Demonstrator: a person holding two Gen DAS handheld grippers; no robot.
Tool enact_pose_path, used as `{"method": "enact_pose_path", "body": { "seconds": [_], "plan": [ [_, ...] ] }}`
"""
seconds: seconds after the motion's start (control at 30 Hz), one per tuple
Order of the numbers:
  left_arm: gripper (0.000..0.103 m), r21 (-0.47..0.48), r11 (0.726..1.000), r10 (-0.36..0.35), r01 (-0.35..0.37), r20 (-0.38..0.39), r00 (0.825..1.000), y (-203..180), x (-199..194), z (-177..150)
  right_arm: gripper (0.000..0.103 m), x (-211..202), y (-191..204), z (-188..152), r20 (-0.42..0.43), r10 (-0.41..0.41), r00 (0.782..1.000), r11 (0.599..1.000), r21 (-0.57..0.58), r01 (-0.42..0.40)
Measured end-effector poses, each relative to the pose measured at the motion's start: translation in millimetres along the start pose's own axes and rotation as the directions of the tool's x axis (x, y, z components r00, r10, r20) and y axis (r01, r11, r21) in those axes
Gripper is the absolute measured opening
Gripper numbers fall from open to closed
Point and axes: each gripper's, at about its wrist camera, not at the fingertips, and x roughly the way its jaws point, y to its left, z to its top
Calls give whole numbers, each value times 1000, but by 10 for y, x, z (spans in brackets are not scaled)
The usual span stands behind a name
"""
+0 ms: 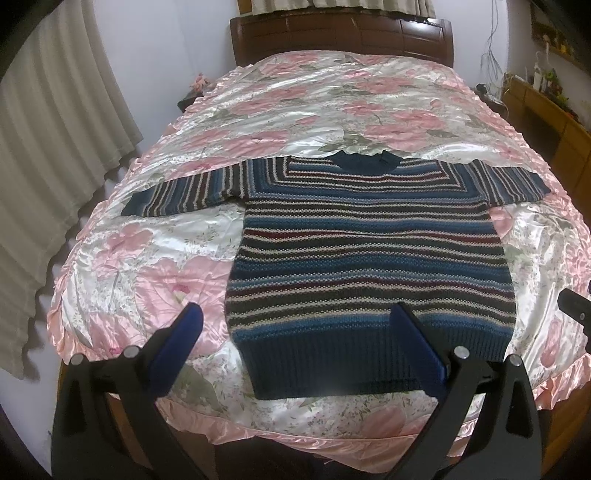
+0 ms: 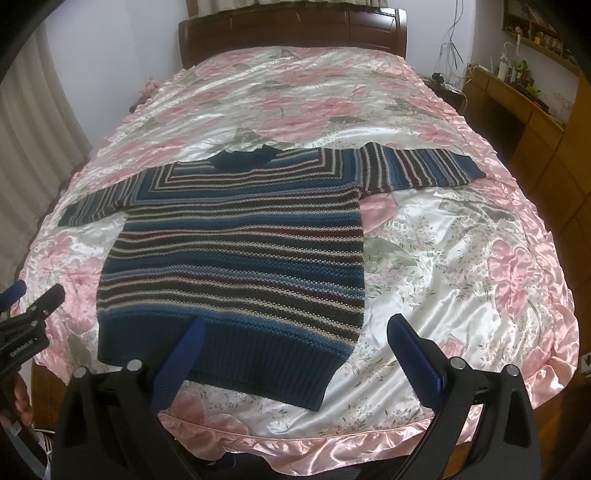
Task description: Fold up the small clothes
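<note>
Sweater [image 1: 369, 251] lies flat on the bedspread [image 1: 295, 110], sleeves spread out to both sides, collar at the far end, ribbed hem nearest the fingers. Stripes: blue, dark, cream, some red.

Left gripper [image 1: 299, 325]: fingers wide apart, holding nothing. Its right finger [image 1: 417, 339] overlaps the hem in view and hides part of it; contact cannot be told. Its left finger [image 1: 184, 339] is over bare bedspread, beside the sweater's edge.

Right gripper [image 2: 295, 339]: fingers spread wide, empty. Its left finger [image 2: 181, 354] covers part of the hem; its right finger [image 2: 413, 354] is over bedspread, clear of the sweater.

Left gripper shows only in part at the left edge of the right view, with a bit of a hand [image 2: 18, 402] below it.

Beyond the fingers: headboard [image 1: 340, 33]. Curtain [image 1: 55, 147] to the left. Wooden desk [image 2: 517, 99] to the right; items on it too small to identify.
</note>
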Motion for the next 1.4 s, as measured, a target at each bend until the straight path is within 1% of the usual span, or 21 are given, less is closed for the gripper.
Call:
{"method": "enact_pose_path", "body": {
  "seconds": [0.9, 1.07, 1.1, 1.17, 1.23, 1.3, 1.33, 1.4],
  "plan": [
    [101, 6, 1000, 3, -3, -2, 1000, -9, 1, -3, 100, 14, 0, -16, 2, 0, 1000, 1000, -1, 0],
    [101, 6, 1000, 14, -14, -12, 1000, -3, 5, -17, 100, 20, -14, -23, 3, 14, 1000, 1000, 7, -14],
    [101, 7, 1000, 18, -18, -17, 1000, 1, -2, -17, 100, 18, -43, -21, 8, 24, 1000, 999, 23, -24],
    [101, 6, 999, 32, -32, -20, 999, 7, -42, -9, 100, 22, -157, -28, 42, 84, 996, 994, 72, -87],
    [101, -2, 999, 45, -45, -14, 999, -11, -87, 22, 100, 36, -317, -35, 79, 123, 989, 985, 112, -132],
    [101, -17, 999, 41, -41, -3, 999, -68, -116, 80, 100, 67, -493, -51, 97, 112, 989, 981, 146, -125],
    [101, -20, 999, 31, -31, -1, 1000, -124, -103, 125, 100, 104, -626, -44, 93, 106, 990, 980, 161, -120],
    [101, -15, 1000, -3, 3, 2, 1000, -284, -24, 262, 100, 208, -915, 28, 48, 112, 993, 976, 185, -119]
  ]
}}
